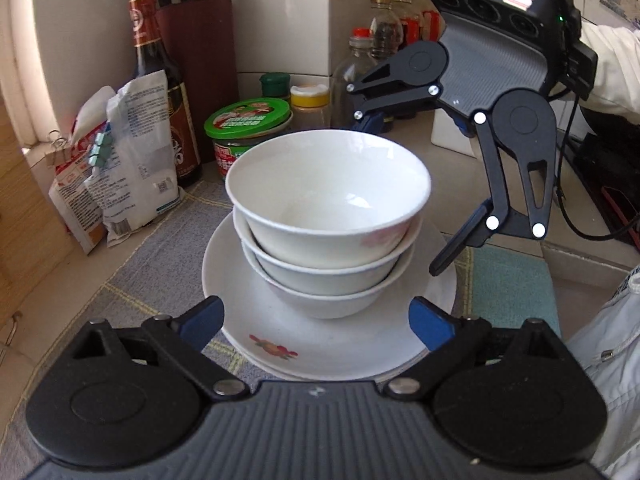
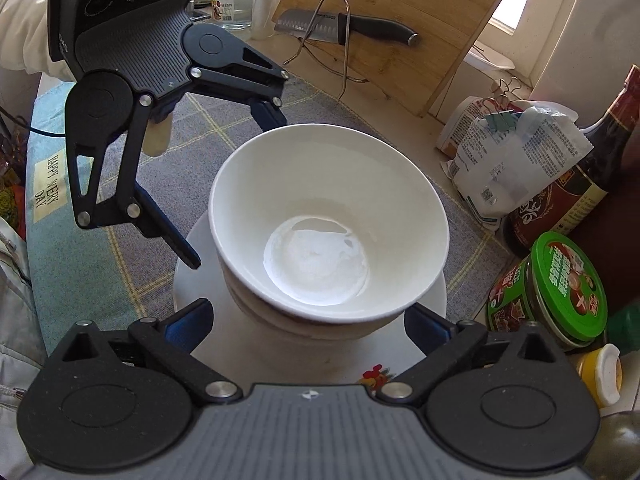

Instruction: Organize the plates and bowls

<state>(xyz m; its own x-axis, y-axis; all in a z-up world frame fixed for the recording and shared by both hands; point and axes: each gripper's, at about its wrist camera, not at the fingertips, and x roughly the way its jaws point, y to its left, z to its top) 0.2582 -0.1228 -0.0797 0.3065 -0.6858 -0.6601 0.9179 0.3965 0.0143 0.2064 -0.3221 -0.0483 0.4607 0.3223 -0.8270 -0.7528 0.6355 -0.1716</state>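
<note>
Three bowls [image 1: 328, 216] nested on plate [image 1: 280, 344] | left tool [image 1: 316, 320] released | right tool [image 2: 306, 320] released

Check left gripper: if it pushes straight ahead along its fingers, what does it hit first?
Likely the bottom bowl of the stack, centred between the open left gripper fingers above the plate; depth is uncertain.

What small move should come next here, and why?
Probably draw both grippers back. The three nested bowls sit on the plate, and the left gripper and right gripper stand open, gripping nothing, so stacking looks finished.
</note>
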